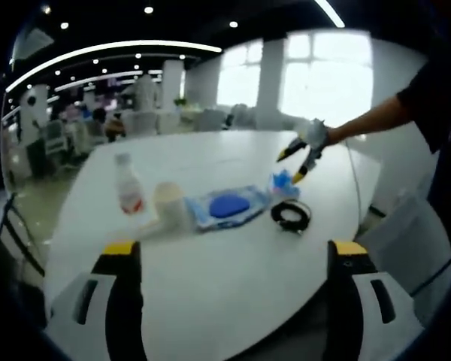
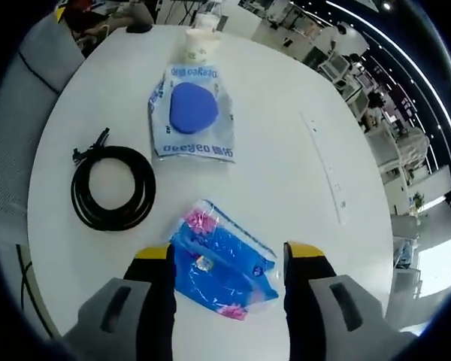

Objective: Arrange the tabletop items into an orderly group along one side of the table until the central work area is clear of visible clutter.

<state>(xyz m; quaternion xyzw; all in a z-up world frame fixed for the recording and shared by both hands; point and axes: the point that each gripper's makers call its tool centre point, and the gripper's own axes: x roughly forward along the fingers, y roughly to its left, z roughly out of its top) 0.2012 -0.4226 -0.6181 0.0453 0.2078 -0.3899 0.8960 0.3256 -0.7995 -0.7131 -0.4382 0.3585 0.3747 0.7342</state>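
In the left gripper view, the left gripper [image 1: 229, 259] is hanging released over bare white table [image 1: 233, 301]; bottle [image 1: 128, 184], cup [image 1: 171, 207], wipes pack [image 1: 227, 205] and coiled cable [image 1: 291, 216] are sitting around twelve o'clock, the right gripper [image 1: 295, 165] hovering beyond. In the right gripper view, its jaws are spread wide, straddling a blue packet [image 2: 222, 263]; the cable [image 2: 113, 188] is lying at ten o'clock, the wipes pack [image 2: 193, 111] at twelve.

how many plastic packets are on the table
2: a clear plastic packet with a blue round lid mid-table near the cup, and a small blue crinkly packet between the right claw's jaws.

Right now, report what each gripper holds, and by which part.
Nothing is held. The left gripper is open over bare table; the right gripper is open, straddling the blue packet without gripping it.
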